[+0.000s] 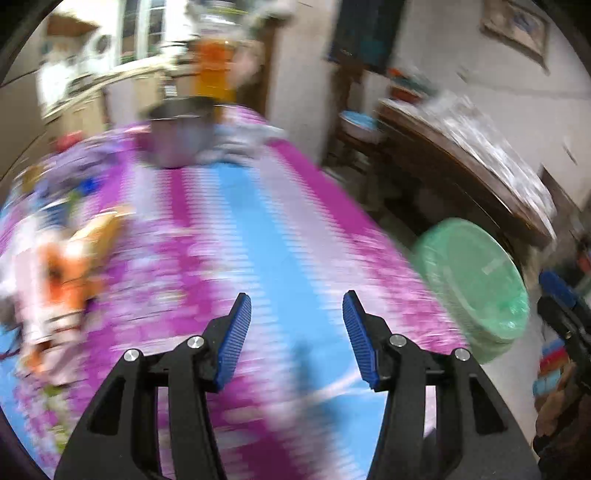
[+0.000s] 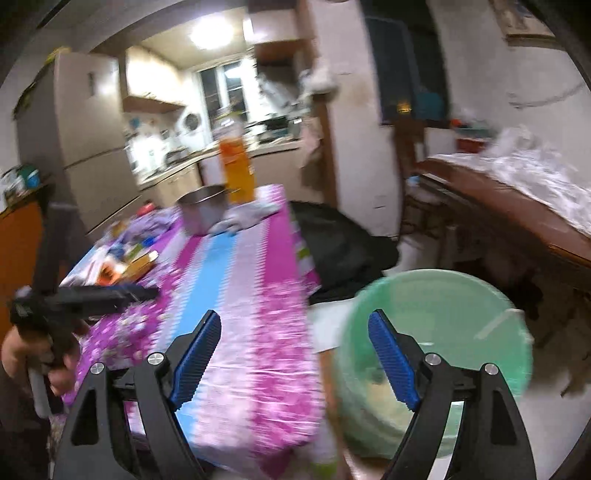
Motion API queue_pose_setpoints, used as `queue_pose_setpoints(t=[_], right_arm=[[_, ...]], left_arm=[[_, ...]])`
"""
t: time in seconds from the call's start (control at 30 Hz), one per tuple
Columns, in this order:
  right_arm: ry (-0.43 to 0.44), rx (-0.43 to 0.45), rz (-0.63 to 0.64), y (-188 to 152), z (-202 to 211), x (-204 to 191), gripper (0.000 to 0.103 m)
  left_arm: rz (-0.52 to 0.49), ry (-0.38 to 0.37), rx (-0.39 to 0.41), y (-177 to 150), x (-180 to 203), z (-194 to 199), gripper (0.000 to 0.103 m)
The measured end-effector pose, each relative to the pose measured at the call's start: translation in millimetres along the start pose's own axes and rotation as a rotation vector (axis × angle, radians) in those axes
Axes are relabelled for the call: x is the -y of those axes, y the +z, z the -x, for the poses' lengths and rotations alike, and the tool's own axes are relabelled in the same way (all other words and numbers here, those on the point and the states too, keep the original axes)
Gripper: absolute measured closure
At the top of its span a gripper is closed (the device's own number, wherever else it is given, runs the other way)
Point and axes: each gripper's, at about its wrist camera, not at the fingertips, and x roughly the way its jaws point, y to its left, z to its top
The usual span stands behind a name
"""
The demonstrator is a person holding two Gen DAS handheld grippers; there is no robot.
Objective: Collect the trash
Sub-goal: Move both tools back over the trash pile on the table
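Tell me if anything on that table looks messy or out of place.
Yes. Crumpled wrappers and packets lie scattered along the table's left edge, not in the green bin on the floor beside it. A rumpled cloth sits by the steel pot. Blur hides finer detail.

1. bright round ceiling light (image 2: 212,31) over a kitchen with pale wall cabinets (image 2: 151,83) and a window (image 2: 221,88)
2. tall beige fridge (image 2: 86,136) on the left
3. dark wooden side table (image 2: 517,221) along the white wall (image 2: 554,96), framed picture (image 1: 517,27) up top
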Motion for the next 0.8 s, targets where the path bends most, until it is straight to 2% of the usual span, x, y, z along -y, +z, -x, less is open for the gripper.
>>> queue_pose_setpoints(t=[0.13, 0.23, 0.3, 0.43, 0.67, 0.8], right_arm=[[0.082, -0.039, 0.028, 0.4, -25.2, -46.2, 0.021], [0.126, -0.062, 0.056, -0.1, -39.5, -75.4, 0.021], [0.151, -0.075, 0.072, -1.7, -47.6, -90.8, 0.021], [0.185, -0.109, 0.097, -7.0, -64.8, -117.0, 0.021], [0.228, -0.137, 0.135, -8.6, -85.6, -150.1, 0.021], [0.248, -0.146, 0.155, -6.0, -92.8, -168.2, 0.021]], left_arm=[[0.055, 0.162, 0.113, -2.0, -85.7, 51.5, 0.053], [0.118, 0.273, 0.158, -7.5, -150.9, 76.5, 0.051], [0.115, 0.318, 0.19, -15.5, -177.0, 91.3, 0.05], [0.101, 0.309, 0.239, -44.8, -210.4, 111.4, 0.045], [0.143, 0.24, 0.243, -53.8, -221.7, 92.4, 0.045], [0.166, 0.219, 0.247, -44.7, -225.2, 83.0, 0.058]])
